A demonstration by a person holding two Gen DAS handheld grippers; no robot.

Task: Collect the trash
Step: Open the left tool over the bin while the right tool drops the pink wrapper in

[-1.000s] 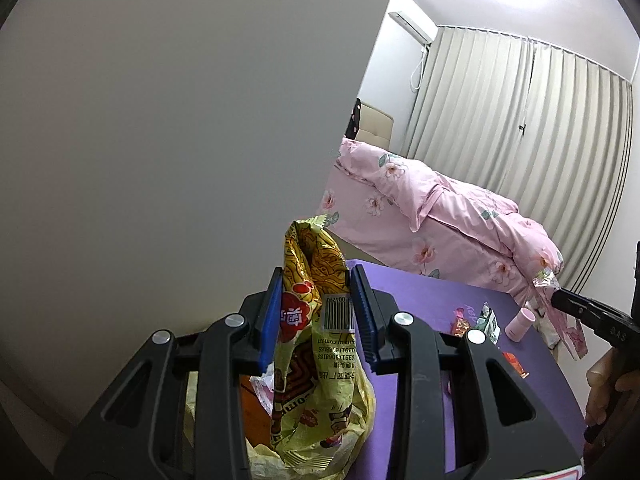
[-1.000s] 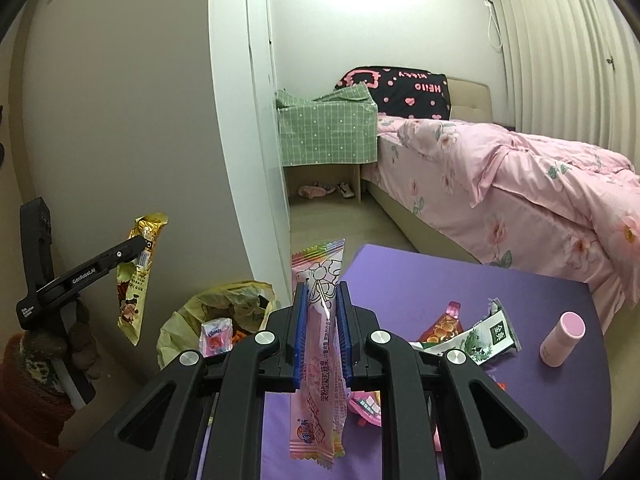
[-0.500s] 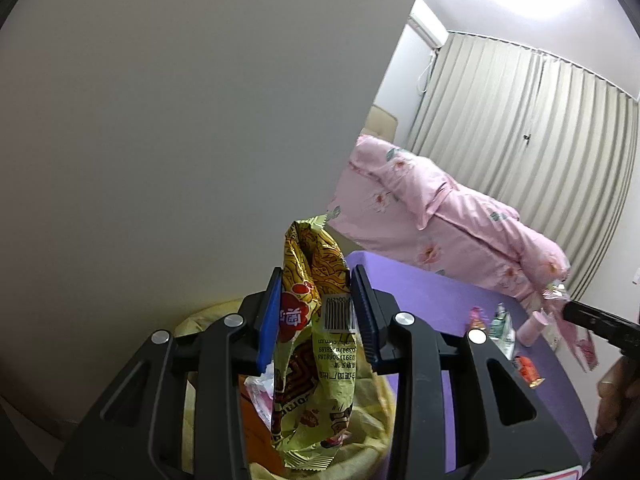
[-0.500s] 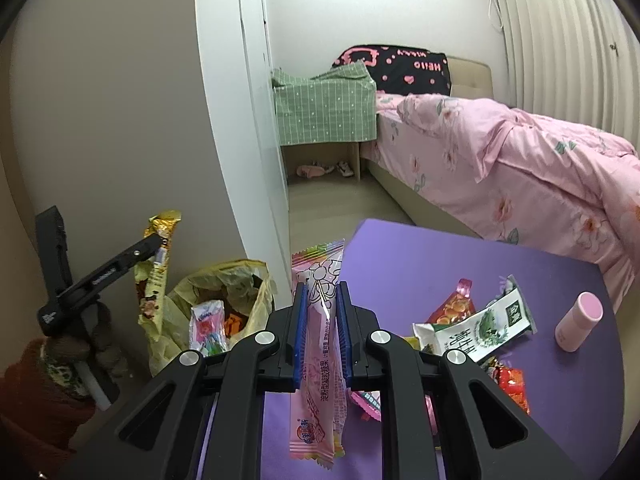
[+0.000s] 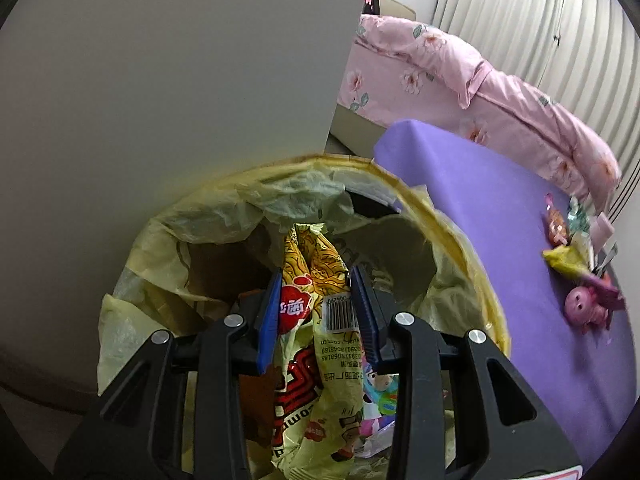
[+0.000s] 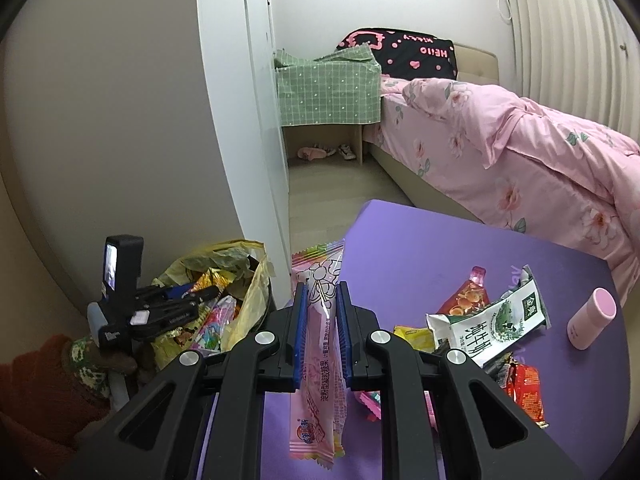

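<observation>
One bin (image 5: 460, 240), yellow-lined, directly below and ahead of the left gripper (image 5: 316, 300); its two blue pads are clamped on one yellow noodle wrapper (image 5: 316, 360) hanging over the bin's mouth, other wrappers beneath. Right of the bin, one purple table (image 6: 420, 240). Right gripper (image 6: 320, 320) above the table's near edge, pads pressed together on one pink candy wrapper (image 6: 320, 400). Further right: a cluster of loose wrappers, count uncertain, one green-white milk carton (image 6: 496, 324), one pink bottle (image 6: 592, 316).

Yellow-red noodle wrapper (image 5: 316, 344), pink candy wrapper (image 6: 320, 360), purple table (image 6: 420, 248), pink floral bedding (image 6: 520, 152)
</observation>
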